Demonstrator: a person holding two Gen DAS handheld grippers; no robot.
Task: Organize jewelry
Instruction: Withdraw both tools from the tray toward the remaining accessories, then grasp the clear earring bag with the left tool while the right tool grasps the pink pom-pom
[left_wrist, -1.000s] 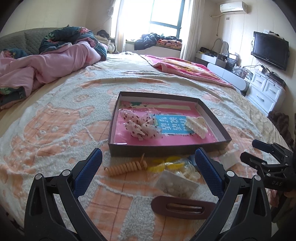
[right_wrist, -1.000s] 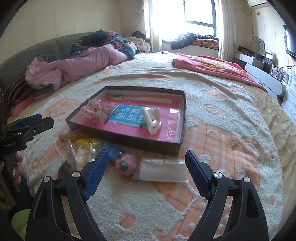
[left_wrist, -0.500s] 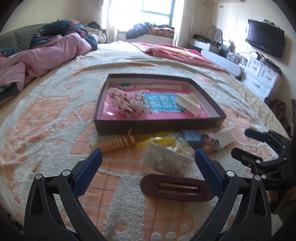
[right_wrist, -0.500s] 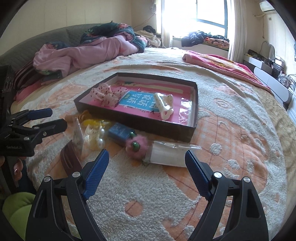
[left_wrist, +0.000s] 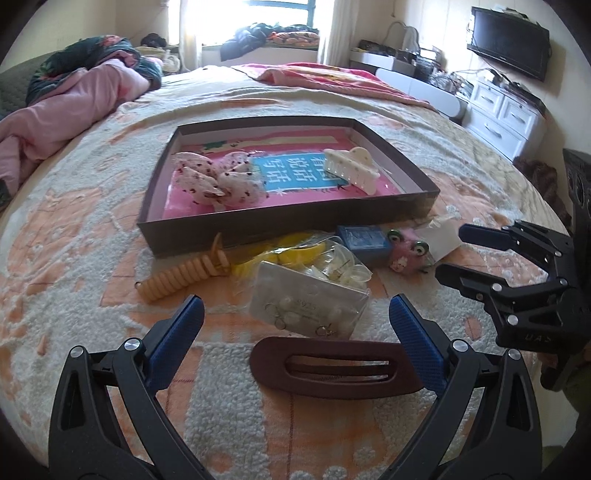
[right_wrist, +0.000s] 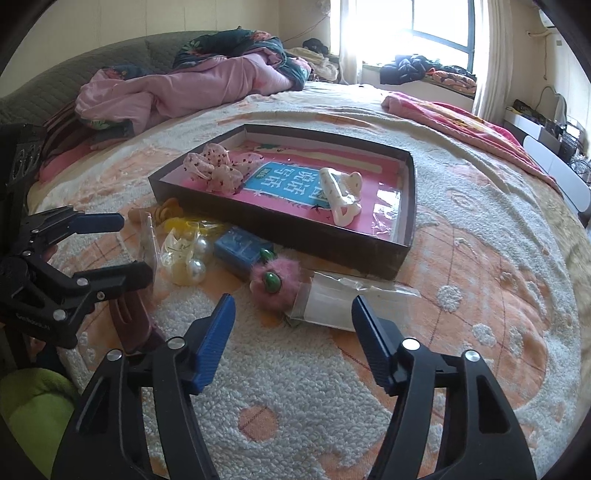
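A dark shallow box (left_wrist: 280, 221) (right_wrist: 404, 206) on the bed holds a pink spotted scrunchie (left_wrist: 218, 177) (right_wrist: 218, 170) and a white claw clip (left_wrist: 351, 168) (right_wrist: 341, 197). In front lie an orange coil hair tie (left_wrist: 177, 280), a bag of earrings (left_wrist: 306, 302), a brown hair clip (left_wrist: 332, 365), a blue box (left_wrist: 364, 240) (right_wrist: 242, 247), a pink fuzzy clip (left_wrist: 406, 249) (right_wrist: 275, 282) and a clear packet (right_wrist: 343, 302). My left gripper (left_wrist: 295, 332) is open above the brown clip and bag. My right gripper (right_wrist: 293, 332) is open just short of the fuzzy clip and packet.
The bed has a fluffy peach-and-white blanket (right_wrist: 480, 295). A pink quilt (left_wrist: 55, 110) is heaped at the far left. A red blanket (right_wrist: 461, 118) lies at the far right. White drawers (left_wrist: 498, 114) and a TV (left_wrist: 509, 48) stand beyond the bed.
Both grippers have moved forward and lower toward the loose items in front of the box. Both stayed open. No item has moved.
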